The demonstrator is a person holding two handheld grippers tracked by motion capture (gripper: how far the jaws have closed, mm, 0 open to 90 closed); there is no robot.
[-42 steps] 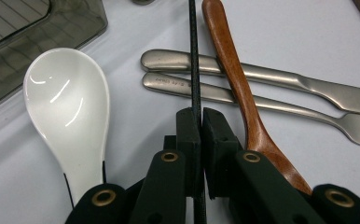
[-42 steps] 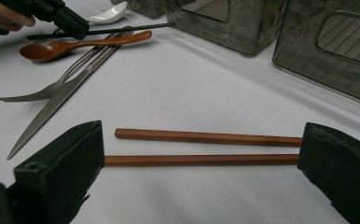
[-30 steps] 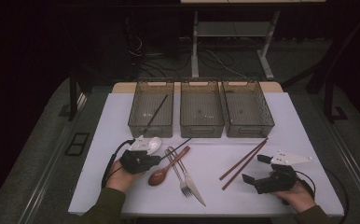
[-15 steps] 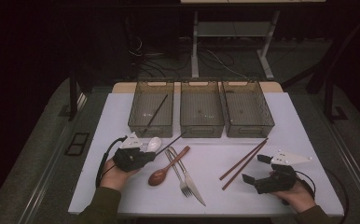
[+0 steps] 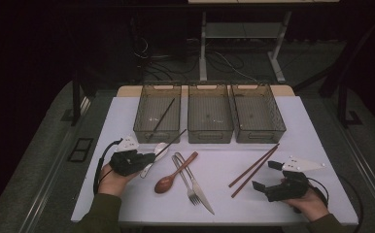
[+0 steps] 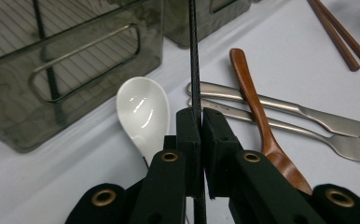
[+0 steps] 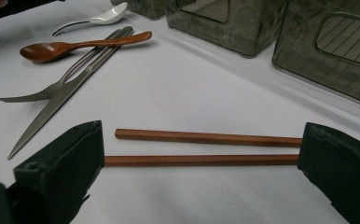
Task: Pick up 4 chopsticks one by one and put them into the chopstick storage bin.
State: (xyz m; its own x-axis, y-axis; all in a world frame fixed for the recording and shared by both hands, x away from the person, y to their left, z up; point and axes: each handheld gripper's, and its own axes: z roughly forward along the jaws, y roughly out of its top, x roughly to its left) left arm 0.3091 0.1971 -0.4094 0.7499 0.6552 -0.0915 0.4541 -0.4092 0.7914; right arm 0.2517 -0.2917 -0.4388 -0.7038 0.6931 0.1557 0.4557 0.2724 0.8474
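No writing or brand mark can be read on anything here. Three smoky see-through bins stand in a row at the far side of the white table (image 5: 316, 141): the left bin (image 5: 157, 112) holds one black chopstick (image 5: 162, 116) leaning inside it, while the middle bin (image 5: 210, 111) and the right bin (image 5: 257, 112) look bare apart from a few specks. The left gripper (image 5: 144, 158) has its jaws pressed together on a second black chopstick (image 6: 193, 56), just in front of the left bin, beside a white spoon (image 6: 143, 112). The right gripper (image 5: 265, 177) sits spread wide near two brown chopsticks (image 7: 206, 148) lying on the table, not touching them.
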